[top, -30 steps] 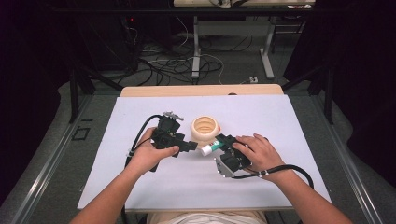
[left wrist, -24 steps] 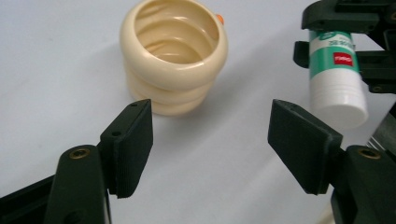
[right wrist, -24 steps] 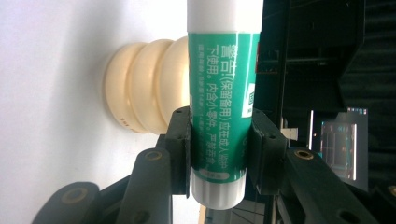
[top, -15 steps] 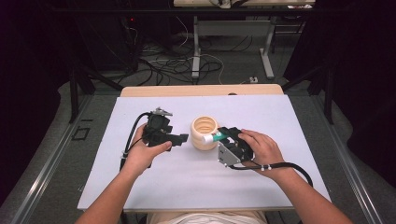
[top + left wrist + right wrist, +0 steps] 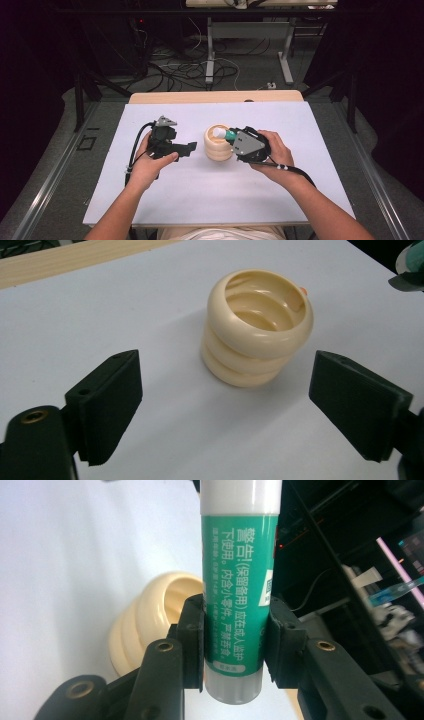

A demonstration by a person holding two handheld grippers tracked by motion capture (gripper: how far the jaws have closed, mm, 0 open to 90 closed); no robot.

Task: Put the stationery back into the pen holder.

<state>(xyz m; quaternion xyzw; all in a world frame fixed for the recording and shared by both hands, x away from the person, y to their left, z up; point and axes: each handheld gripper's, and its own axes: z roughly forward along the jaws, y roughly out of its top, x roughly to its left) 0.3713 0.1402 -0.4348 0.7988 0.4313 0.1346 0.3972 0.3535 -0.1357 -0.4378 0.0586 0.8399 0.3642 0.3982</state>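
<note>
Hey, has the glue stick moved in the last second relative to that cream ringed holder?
Yes. The right tongs carried the glue stick up the high view, from beside the holder to over its rim.

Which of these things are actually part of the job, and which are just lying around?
In use:
- green glue stick, clamped in the right gripper
- cream ringed holder
- left gripper, jaws just opened, nothing between them

Lying about:
- cables on the floor
- table legs behind
</note>
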